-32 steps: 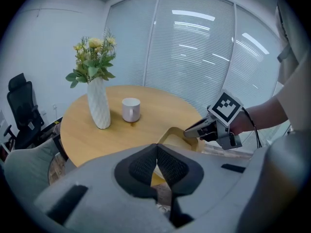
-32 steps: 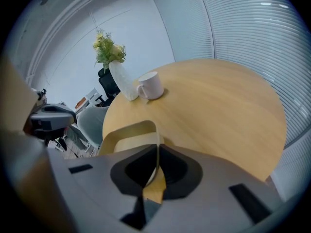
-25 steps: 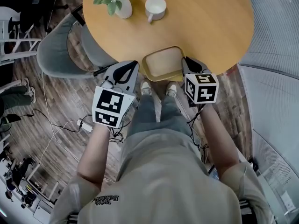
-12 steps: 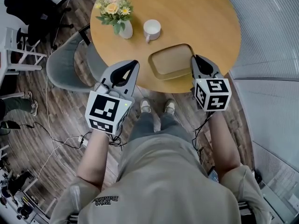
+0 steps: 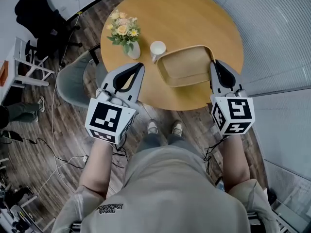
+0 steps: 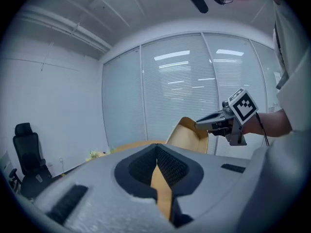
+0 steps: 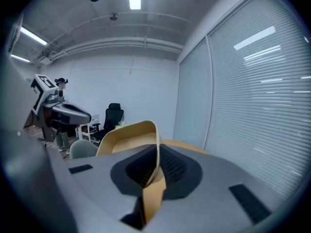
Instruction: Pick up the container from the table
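Observation:
The container (image 5: pixel 187 64) is a shallow tan tray with rounded corners. It hangs tilted above the round wooden table (image 5: pixel 194 13), clear of its top. My right gripper (image 5: pixel 214 65) is shut on the tray's right rim; in the right gripper view the rim (image 7: pixel 129 137) runs between the jaws of that gripper (image 7: pixel 156 152). My left gripper (image 5: pixel 139 66) hovers left of the tray, apart from it, over the table's near-left edge, shut on nothing. From the left gripper (image 6: pixel 156 152), the tray (image 6: pixel 192 135) shows ahead, held by the other gripper.
A white vase of flowers (image 5: pixel 125 33) and a white cup (image 5: pixel 157 48) stand on the table just left of the tray. A grey chair (image 5: pixel 73 81) is tucked at the table's left. Blinds and glass walls run along the right. Cables lie on the wooden floor.
The tray has come up off the table's near edge in my right gripper and now tilts in the air. Both grippers have risen and spread apart.

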`<state>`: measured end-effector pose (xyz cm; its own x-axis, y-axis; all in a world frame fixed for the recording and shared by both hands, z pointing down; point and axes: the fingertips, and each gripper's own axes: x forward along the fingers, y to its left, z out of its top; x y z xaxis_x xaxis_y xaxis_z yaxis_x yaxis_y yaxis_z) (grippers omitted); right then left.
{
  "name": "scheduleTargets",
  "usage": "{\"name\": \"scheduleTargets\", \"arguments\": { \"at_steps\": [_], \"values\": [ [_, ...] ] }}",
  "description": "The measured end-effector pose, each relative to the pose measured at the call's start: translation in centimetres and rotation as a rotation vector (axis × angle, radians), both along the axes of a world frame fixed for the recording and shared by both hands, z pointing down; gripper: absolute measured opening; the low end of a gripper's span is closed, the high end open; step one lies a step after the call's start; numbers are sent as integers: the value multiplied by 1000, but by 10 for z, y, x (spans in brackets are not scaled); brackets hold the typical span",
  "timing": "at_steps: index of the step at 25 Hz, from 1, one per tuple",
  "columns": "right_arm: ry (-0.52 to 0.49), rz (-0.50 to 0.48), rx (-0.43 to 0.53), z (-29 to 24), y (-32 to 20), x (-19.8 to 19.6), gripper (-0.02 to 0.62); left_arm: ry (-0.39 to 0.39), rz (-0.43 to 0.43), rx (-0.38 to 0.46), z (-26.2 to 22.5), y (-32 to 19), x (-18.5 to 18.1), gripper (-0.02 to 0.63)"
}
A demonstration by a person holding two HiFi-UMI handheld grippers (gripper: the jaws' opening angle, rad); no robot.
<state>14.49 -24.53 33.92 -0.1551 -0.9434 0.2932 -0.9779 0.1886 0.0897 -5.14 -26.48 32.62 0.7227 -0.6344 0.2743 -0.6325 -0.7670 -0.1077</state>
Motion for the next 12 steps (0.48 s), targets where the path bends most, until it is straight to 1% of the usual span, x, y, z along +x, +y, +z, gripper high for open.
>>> {"name": "scheduleTargets", "arguments": {
  "at_steps": [5, 8, 12],
  "values": [
    [-43, 3, 115, -60, 10, 6, 37, 10, 13, 92, -43, -1, 4, 21],
    [-80, -14, 175, -95, 17, 6, 37, 23, 19, 152, -67, -1, 6, 21],
    [-83, -26, 263, -138, 34, 6, 37, 63, 9, 188, -98, 6, 6, 21]
  ]
}}
